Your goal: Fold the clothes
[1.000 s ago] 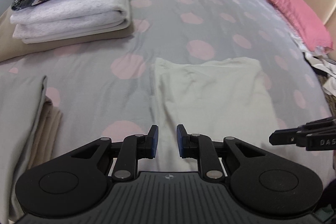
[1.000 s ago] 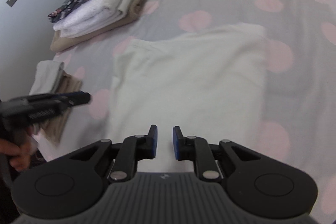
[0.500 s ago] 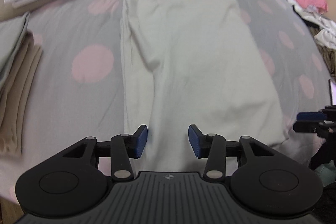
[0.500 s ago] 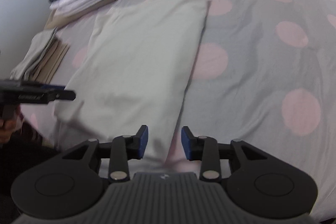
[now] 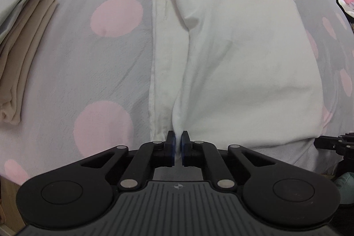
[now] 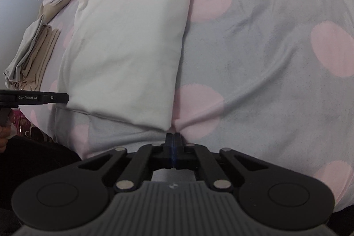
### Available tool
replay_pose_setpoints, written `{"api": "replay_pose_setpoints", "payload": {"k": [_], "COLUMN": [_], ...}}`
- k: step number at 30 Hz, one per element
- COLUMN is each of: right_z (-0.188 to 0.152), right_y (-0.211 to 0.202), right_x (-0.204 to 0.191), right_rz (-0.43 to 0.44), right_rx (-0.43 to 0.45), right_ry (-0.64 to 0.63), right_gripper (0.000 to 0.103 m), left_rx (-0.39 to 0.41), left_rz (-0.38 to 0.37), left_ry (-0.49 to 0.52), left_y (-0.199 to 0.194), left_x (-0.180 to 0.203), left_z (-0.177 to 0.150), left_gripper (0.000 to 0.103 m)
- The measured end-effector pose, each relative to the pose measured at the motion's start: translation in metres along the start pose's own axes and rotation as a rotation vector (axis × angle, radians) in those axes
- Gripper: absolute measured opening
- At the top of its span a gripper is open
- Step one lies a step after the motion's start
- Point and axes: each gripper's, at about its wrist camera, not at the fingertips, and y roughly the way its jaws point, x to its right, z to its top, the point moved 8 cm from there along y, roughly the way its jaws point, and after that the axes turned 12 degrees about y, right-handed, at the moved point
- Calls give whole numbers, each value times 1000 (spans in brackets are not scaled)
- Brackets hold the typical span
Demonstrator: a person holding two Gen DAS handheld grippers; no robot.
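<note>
The left hand-held gripper (image 5: 178,142) is clenched on a pinch of the cream garment (image 5: 239,54) at its near edge. The garment lies flat on the bed (image 5: 88,63), stretching away ahead of it. The right hand-held gripper (image 6: 174,140) is clenched at the garment's (image 6: 128,41) near right corner; whether it pinches cloth is unclear. Folded clothes (image 5: 20,41) lie to the far left.

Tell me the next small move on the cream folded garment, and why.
Probably lift both near corners together and carry them toward the far edge. The left gripper is pinched on the cream folded garment at its near hem, and the right gripper is shut at the other near corner.
</note>
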Motion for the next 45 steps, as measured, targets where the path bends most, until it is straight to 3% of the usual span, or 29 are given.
{"api": "replay_pose_setpoints", "payload": {"k": [3,6,9,11,13,15,19,22,29,38,45], "right_z": [1,8,22,32,44,57,82,102,149,190,211], "right_y": [-6,-19,-32,-37,-41,-41,-38,-30,-2,30,46], "right_x": [0,1,0,-2,-7,-11,-18,-23,-30,-20,-26], "right_rz": [-28,-39,-31,-25,-18,-20,-19,-18,-7,7,-1], "right_rx": [14,60,110,135,155,170,193,196,209,206,205], "right_ry": [-28,-37,-28,-23,-26,-28,-14,0,62,115,72], "right_gripper": [4,5,11,29,35,38,50,56,59,59,59], "left_rx": [-11,-24,49,123,196,264,322,357,358,340,328], "left_rz": [10,43,8,-23,-55,-81,-53,-78,-99,-167,-151], "left_ry": [-31,-51,-61,-54,-47,-40,-56,-74,-168,-177,-129], "left_y": [-7,-19,-38,-49,-61,-72,-62,-51,-9,22,31], "left_x": [-3,-7,-8,-6,-5,-3,-7,-17,-50,-54,-47], "left_z": [-3,-6,5,19,34,50,89,111,143,159,169], "left_gripper": [6,16,21,30,51,52,53,54,54,53,53]}}
